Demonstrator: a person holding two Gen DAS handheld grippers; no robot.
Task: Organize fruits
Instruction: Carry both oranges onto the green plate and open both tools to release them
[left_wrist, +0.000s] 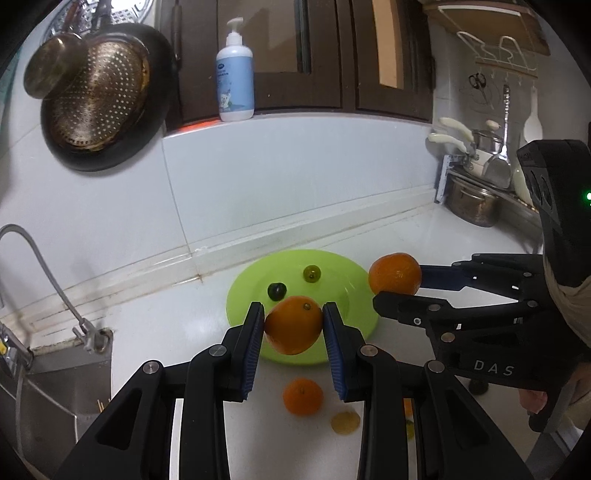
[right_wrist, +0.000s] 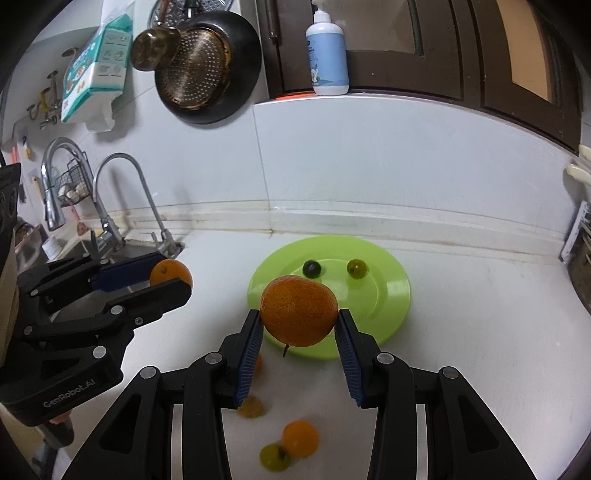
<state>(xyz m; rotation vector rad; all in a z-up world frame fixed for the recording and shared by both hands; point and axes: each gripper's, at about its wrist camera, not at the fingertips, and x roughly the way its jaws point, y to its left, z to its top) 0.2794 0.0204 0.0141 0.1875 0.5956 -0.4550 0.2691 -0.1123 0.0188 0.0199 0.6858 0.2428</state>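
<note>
The left gripper (left_wrist: 293, 325) is closed on an orange (left_wrist: 293, 324), and the right gripper (right_wrist: 300, 325) is closed on a second orange (right_wrist: 298, 310). Each fruit sits between the blue pads, lifted above the bench (left_wrist: 177, 325), at the near edge of the green plate (left_wrist: 255, 273). I judge that the step in hand is carrying both oranges to the plate. The next move calls for bringing each one over a bare part of the plate, lowering it and then opening the fingers gently, because a round fruit can roll.

On the plate, toward its far side, lie a dark grape (left_wrist: 277, 291) and a green grape (left_wrist: 311, 273), near each other but apart. On the bench nearer than the plate there are more fruits: a small orange (left_wrist: 303, 397) and a yellowish grape (left_wrist: 345, 422) just to its right. These are not yet on the plate.
</note>
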